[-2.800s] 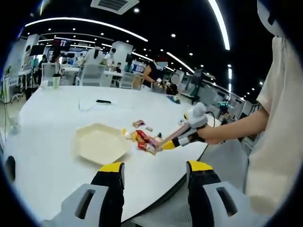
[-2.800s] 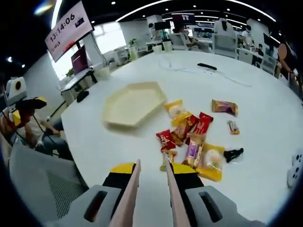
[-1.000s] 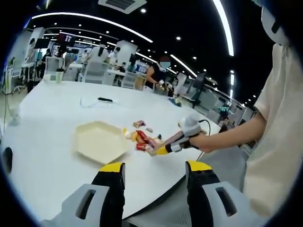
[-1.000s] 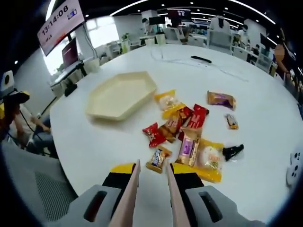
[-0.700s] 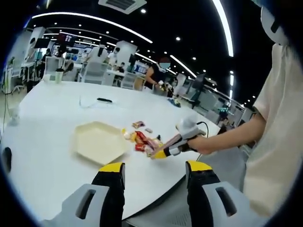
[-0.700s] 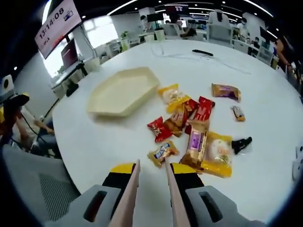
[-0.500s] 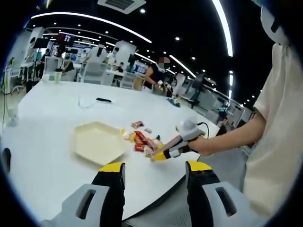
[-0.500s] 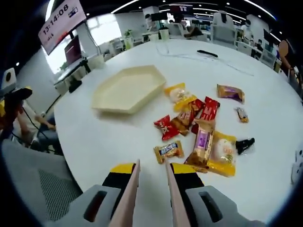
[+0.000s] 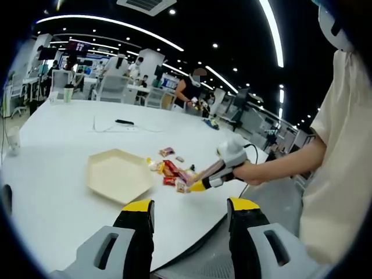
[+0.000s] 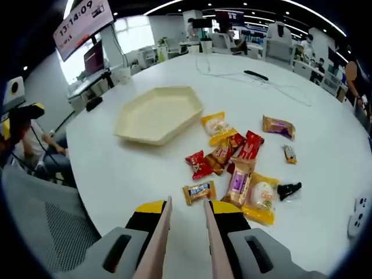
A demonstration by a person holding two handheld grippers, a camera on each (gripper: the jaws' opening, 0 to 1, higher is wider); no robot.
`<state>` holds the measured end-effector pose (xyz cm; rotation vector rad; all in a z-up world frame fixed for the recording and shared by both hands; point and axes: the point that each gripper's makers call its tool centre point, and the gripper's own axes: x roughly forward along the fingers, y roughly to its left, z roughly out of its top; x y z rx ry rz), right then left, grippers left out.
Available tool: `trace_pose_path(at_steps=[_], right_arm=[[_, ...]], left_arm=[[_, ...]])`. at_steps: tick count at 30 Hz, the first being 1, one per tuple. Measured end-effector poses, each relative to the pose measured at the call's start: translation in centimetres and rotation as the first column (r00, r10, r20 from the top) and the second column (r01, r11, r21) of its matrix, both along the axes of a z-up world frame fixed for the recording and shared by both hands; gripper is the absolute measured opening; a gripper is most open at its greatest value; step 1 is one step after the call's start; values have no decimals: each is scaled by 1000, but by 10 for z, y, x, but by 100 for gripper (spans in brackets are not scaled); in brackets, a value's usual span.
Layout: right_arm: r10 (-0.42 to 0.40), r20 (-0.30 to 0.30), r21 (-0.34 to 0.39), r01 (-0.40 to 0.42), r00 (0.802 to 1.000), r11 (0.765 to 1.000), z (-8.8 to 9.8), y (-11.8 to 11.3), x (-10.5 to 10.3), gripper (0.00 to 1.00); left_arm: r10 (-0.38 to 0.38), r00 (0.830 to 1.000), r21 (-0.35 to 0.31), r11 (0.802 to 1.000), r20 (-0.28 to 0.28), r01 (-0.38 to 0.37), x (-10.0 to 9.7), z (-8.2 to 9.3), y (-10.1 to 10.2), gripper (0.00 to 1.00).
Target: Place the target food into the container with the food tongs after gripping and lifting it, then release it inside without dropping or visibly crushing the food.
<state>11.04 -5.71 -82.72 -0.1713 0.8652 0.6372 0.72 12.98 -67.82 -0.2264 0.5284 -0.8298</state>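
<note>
The small blue-labelled snack bar (image 10: 199, 191) lay near the table's (image 10: 116, 180) front edge, just beyond the right tool (image 10: 185, 214), whose tongs (image 10: 163, 232) stood slightly parted, empty. Light, crinkly, slippery wrapper: best pinched gently across its middle. The left tool (image 9: 190, 214) hung open.

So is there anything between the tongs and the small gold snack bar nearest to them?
Nothing visible. In the right gripper view, the tongs point at the small gold snack bar, with bare white table between them. The other snacks lie beyond it, toward the hexagonal tray.
</note>
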Motion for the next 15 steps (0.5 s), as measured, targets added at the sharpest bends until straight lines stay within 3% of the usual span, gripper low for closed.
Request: trace_pose_path(at_steps=[15], right_arm=[[44,25,-61,-42,999,997,-3,-1,18,28]], left_arm=[[-3,999,34,999,-34,5,-7,-15,3,53]])
